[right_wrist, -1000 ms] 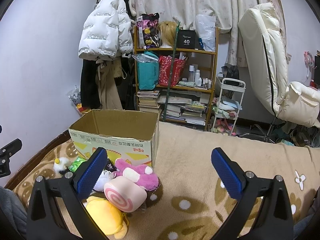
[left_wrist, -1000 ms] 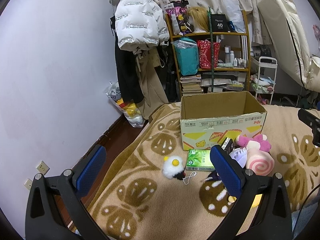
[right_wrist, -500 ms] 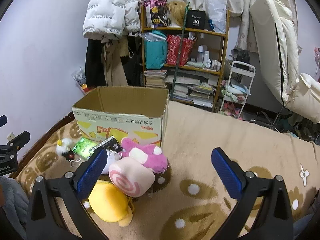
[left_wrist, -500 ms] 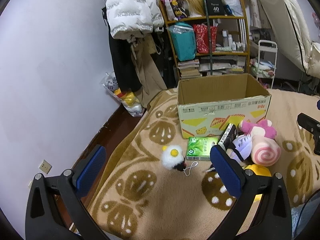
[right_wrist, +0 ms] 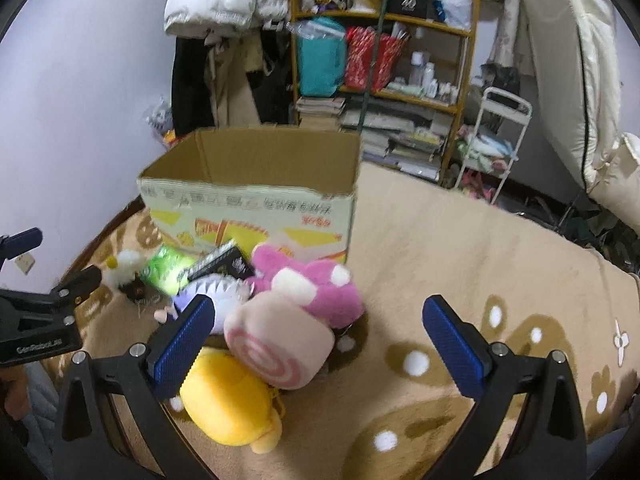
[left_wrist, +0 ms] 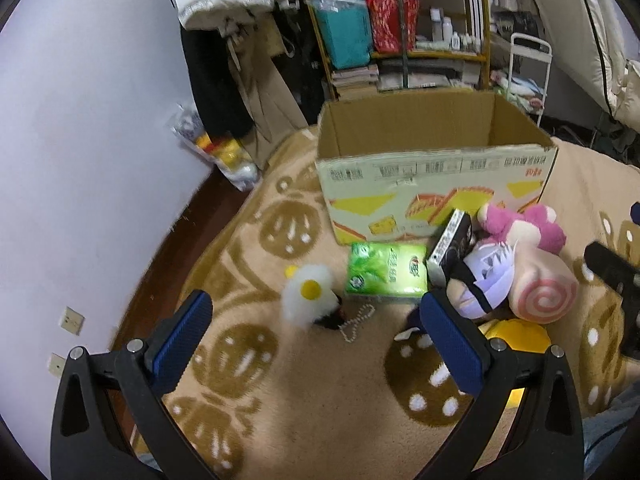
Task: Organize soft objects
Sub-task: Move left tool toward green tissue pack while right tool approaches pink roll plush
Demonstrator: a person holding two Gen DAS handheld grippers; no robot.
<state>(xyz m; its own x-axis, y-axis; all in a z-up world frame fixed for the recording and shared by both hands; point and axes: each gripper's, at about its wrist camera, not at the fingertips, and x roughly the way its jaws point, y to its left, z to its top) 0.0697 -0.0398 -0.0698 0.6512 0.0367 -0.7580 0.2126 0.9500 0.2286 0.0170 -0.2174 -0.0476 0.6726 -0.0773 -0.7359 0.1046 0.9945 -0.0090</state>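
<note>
An open, empty-looking cardboard box [left_wrist: 436,184] [right_wrist: 256,200] stands on the blanket. In front of it lie a white fluffy egg plush with a bead chain [left_wrist: 308,300] [right_wrist: 122,266], a green tissue pack [left_wrist: 386,268] [right_wrist: 168,270], a black box [left_wrist: 450,246] [right_wrist: 224,264], a purple-white plush [left_wrist: 486,284] [right_wrist: 210,292], a pink plush [left_wrist: 524,228] [right_wrist: 312,288], a pink swirl-roll plush [left_wrist: 544,292] [right_wrist: 280,340] and a yellow plush [right_wrist: 228,396] [left_wrist: 516,332]. My left gripper [left_wrist: 316,344] is open above the egg plush. My right gripper [right_wrist: 318,348] is open above the swirl roll.
The tan patterned blanket [right_wrist: 480,264] covers the bed. Beyond it are a wooden shelf [right_wrist: 384,52] full of bags and books, hanging coats [left_wrist: 224,40], a white cart [right_wrist: 496,144] and a cream chair [right_wrist: 572,80]. The bed's left edge drops to the floor [left_wrist: 168,240].
Both grippers have tilted downward and moved closer to the toys; the egg plush and swirl roll now sit nearer between the fingers. Nothing was taken hold of.
</note>
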